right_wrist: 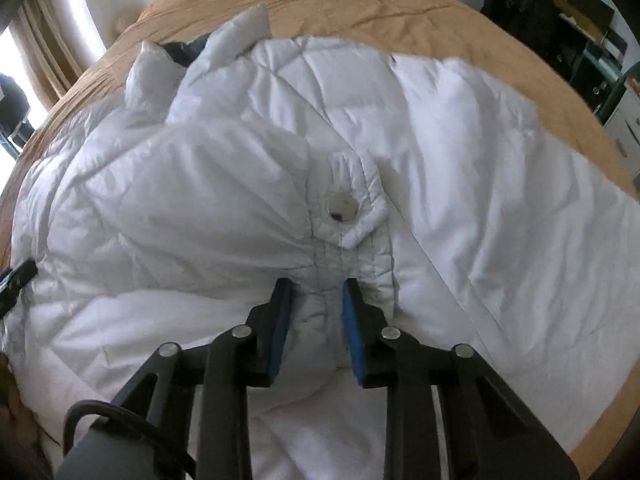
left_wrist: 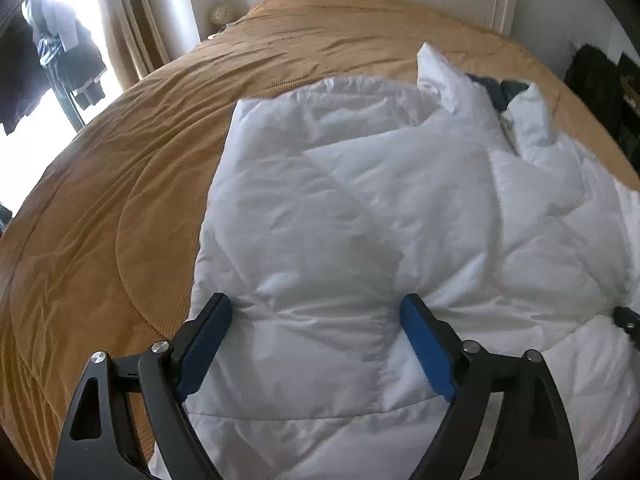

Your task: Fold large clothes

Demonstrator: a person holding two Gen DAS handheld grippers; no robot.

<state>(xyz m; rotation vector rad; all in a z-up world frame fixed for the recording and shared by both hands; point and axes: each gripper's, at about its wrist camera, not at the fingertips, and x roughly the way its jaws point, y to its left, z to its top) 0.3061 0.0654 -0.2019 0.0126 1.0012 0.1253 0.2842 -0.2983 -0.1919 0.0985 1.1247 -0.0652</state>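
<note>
Both grippers [left_wrist: 316, 334] [right_wrist: 316, 308] tilted down over jacket [left_wrist: 360, 200]

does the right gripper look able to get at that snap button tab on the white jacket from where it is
Probably yes. The snap tab lies on top of the white jacket, uncovered, straight ahead of the right gripper. Nothing lies between them, but its jaws look pressed on a fold of the cuff, so it would have to let go first.

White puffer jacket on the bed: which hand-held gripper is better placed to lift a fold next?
Right, probably. The right hand-held gripper has narrow jaws around a bunched ridge of the white puffer jacket, just below its snap button. The left hand-held gripper stands wide open over flat fabric.
</note>
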